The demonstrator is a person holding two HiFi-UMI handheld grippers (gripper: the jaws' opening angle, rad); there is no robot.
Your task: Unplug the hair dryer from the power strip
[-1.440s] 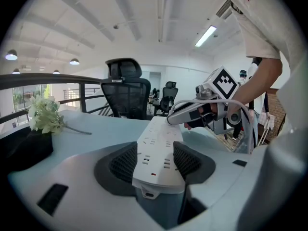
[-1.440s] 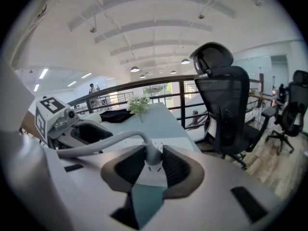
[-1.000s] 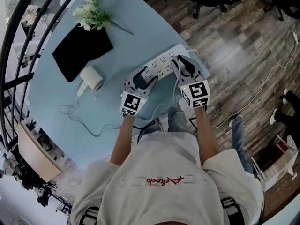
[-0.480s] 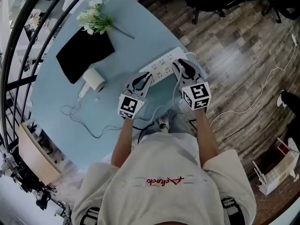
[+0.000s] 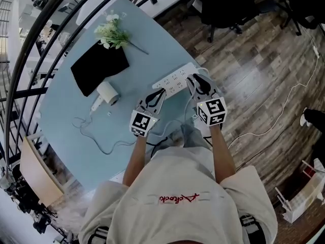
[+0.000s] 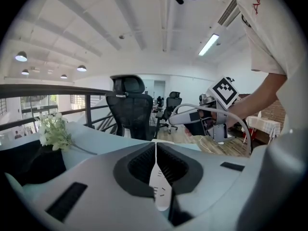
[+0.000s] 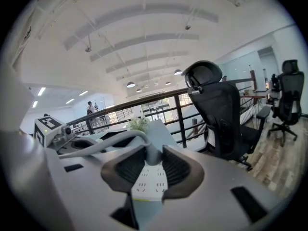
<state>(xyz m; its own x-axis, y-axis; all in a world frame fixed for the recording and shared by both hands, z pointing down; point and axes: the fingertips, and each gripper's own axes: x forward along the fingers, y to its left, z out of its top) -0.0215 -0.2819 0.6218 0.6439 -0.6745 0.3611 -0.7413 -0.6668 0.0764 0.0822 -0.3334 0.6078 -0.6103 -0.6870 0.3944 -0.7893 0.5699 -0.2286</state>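
Gripping the hair dryer (image 5: pixel 106 92) plug (image 7: pixel 150 153) w/ the right gripper (image 5: pixel 195 79), clamped on tight right over the power strip (image 5: pixel 175 79) at the table (image 5: pixel 66 113) edge. Left gripper (image 5: pixel 161 91) just snapped shut on nothing beside it. Dryer itself lies further left, next to a black pad (image 5: pixel 99 67).

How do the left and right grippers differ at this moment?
The left gripper has just closed: its jaws are shut with nothing between them. The right gripper has its jaws apart, clamped on the grey plug. The left gripper trails no cable, while a grey cable arcs away from the right gripper's grip. Both point toward the white power strip.
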